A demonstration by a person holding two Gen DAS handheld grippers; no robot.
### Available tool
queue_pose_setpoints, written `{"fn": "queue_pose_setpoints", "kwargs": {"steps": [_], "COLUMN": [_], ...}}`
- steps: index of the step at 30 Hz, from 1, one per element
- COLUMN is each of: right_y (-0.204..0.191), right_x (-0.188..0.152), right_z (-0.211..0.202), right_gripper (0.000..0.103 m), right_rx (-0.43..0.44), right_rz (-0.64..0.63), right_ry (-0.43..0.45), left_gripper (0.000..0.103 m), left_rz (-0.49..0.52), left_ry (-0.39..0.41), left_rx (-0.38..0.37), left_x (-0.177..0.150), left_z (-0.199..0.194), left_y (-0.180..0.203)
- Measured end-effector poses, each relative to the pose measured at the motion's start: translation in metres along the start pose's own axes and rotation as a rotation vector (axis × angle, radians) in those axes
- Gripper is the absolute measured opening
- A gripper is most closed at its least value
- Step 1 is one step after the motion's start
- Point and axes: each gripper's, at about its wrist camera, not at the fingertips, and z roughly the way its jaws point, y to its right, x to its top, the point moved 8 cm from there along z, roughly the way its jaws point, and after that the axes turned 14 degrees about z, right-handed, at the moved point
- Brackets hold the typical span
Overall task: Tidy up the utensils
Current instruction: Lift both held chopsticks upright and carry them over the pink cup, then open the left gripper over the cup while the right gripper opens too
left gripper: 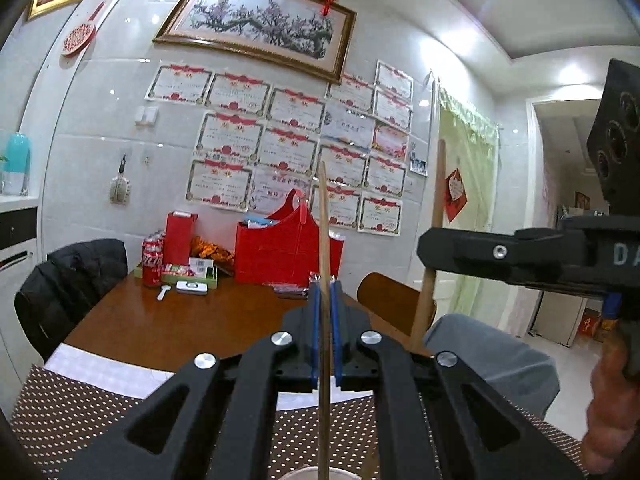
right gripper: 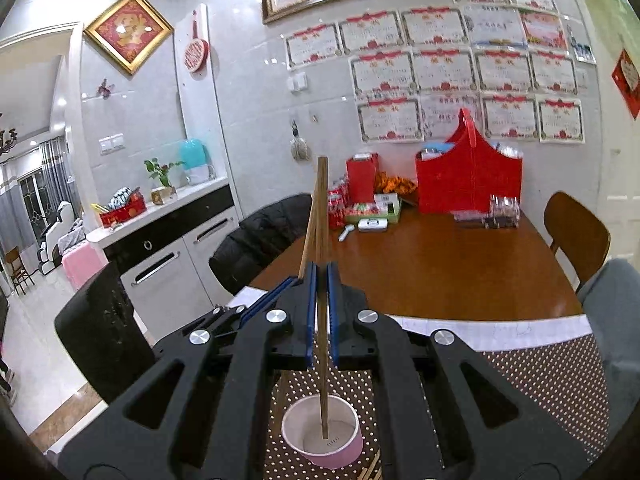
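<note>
A pink cup [right gripper: 323,432] is seen on a dotted brown placemat [right gripper: 552,376], the tip of one wooden chopstick [right gripper: 322,344] standing inside it. That chopstick is clamped upright by the right gripper [right gripper: 322,280]. A second chopstick [left gripper: 325,264] is pinched, also upright, by the left gripper [left gripper: 325,292]. Beyond, a wooden table [right gripper: 440,264] is backed by a red basket [right gripper: 468,176] and certificates [right gripper: 448,76] on the tiled wall.

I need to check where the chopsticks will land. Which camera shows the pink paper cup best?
The right wrist view: the pink paper cup appears whole on the dotted mat, its inside visible, a wooden chopstick reaching into it. The left wrist view catches only a sliver of its rim at the bottom edge.
</note>
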Motion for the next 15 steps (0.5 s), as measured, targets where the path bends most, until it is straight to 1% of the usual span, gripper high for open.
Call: {"fn": "queue_pose_setpoints", "kwargs": {"steps": [4,7,9,10,11,12,14,15], "right_y": [0.007,0.011,0.014,0.016,0.019,0.022,0.027,0.029], "right_x": [-0.010,-0.017,-0.024,-0.027,-0.032,-0.034,-0.039,-0.041], "right_z": [0.012,0.019,0.024,0.027,0.030,0.031,0.033,0.032], "right_gripper": [0.006,0.006,0.006,0.006,0.006,0.006,0.008,0.012], "right_rx": [-0.012,-0.018,-0.020,-0.023,-0.027,-0.030,-0.043,-0.043], "right_rz": [0.005,0.009,0.020,0.027,0.039,0.046,0.064,0.074], "right_ry": [-0.022,-0.040,-0.057,-0.068,-0.082,-0.086,-0.095,-0.097], "left_gripper": [0.006,0.006,0.011,0.028,0.051,0.059,0.065,0.067], "left_rz": [-0.004,0.013,0.010,0.009,0.010,0.012,0.021,0.023], "left_ry": [-0.028,-0.049,-0.080,-0.091,-0.094,-0.093,-0.096,-0.106], "left_rx": [0.002,0.032,0.043,0.055,0.070,0.092,0.107,0.110], "left_x": [-0.024,-0.040,-0.049,-0.053,-0.055,-0.057,-0.059,-0.060], "left_z": [0.012,0.014,0.015,0.015,0.014,0.011,0.007,0.006], "left_y": [-0.002,-0.002,-0.004,-0.006,-0.008,-0.010,-0.013,-0.014]}}
